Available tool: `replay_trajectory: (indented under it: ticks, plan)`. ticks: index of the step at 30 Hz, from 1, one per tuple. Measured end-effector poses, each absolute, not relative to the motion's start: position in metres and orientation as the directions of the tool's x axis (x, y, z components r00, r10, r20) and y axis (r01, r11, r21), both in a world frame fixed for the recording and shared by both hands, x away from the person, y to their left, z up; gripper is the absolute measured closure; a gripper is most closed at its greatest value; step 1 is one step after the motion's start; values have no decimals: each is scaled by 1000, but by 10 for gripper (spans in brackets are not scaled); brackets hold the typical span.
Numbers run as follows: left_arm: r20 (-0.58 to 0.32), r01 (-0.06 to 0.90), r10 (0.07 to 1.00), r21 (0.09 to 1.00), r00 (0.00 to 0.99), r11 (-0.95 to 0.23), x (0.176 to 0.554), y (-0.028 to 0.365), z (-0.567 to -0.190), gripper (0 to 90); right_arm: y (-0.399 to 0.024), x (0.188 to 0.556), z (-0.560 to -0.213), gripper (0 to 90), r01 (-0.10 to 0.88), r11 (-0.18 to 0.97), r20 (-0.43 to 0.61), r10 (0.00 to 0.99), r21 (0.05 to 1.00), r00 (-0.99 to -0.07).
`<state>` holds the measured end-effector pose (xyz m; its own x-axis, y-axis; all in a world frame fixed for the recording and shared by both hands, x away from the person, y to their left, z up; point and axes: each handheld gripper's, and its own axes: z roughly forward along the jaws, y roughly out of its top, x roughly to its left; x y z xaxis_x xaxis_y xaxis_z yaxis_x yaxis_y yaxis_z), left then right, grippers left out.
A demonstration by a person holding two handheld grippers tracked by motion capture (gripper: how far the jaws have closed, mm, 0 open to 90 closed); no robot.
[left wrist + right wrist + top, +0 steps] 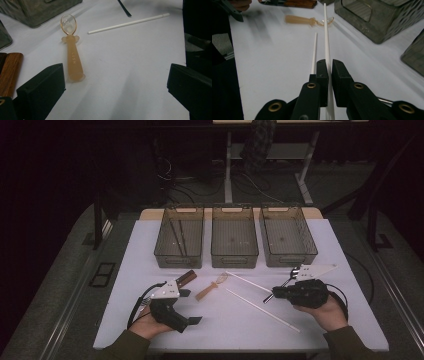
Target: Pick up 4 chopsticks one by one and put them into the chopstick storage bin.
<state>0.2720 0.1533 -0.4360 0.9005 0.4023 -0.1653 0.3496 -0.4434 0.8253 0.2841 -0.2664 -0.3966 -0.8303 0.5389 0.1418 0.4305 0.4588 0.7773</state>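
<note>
Our right tongs (329,68), black and blocky, pinch a thin white stick (327,37) that runs up the middle of the right gripper view. A second white stick (314,53) lies just beside it on the smooth white tabletop (274,62). Our left tongs (112,87) stand wide with nothing between them. Near their left jaw lies a see-through orange plastic spoon (72,55). Three mesh bins (234,237) sit in the upper middle of the high view.

Dim room w/ dark edges, white table (240,320) lit from above; soft shadows, slight blur.
</note>
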Motion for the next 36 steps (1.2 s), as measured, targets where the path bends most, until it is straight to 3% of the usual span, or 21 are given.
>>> replay_trajectory:
  ticks: [36]
  plan:
    - [-173,357,405,823,898,-441,273,153,-439,0,-213,328,-371,837,401,400,132,552,824,-823]
